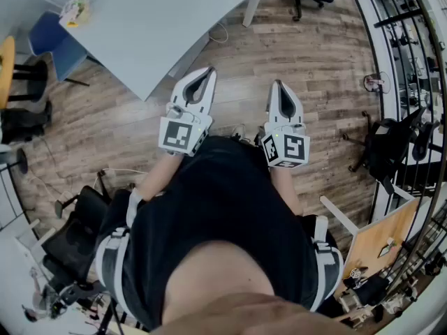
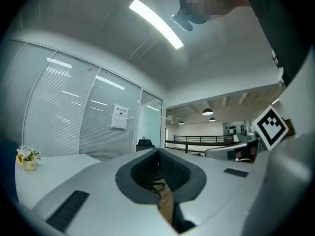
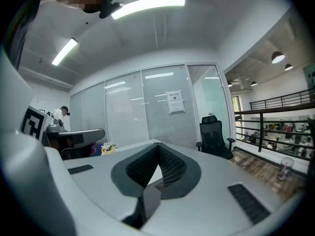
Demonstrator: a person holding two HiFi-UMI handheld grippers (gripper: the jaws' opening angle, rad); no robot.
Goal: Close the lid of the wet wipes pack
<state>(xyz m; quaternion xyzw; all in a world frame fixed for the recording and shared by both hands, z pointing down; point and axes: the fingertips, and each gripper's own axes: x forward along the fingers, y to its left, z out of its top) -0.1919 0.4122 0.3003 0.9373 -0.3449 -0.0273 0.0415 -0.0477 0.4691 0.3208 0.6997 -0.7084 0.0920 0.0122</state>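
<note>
Overhead, left hand-held gripper (image 1: 208,72) clenched empty, right hand-held gripper (image 1: 279,84) likewise, ribbed dark pads (image 2: 142,168)

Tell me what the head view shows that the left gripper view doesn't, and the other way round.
Only the head view: the right claw from above, shut and empty, a black chair near the right edge, and a wooden board at lower right.
Only the left gripper view: the ceiling light strip, the glass partition with blinds and the paper notice on it.
Both: the left claw, shut with nothing in it, and the white table ahead of it.
</note>
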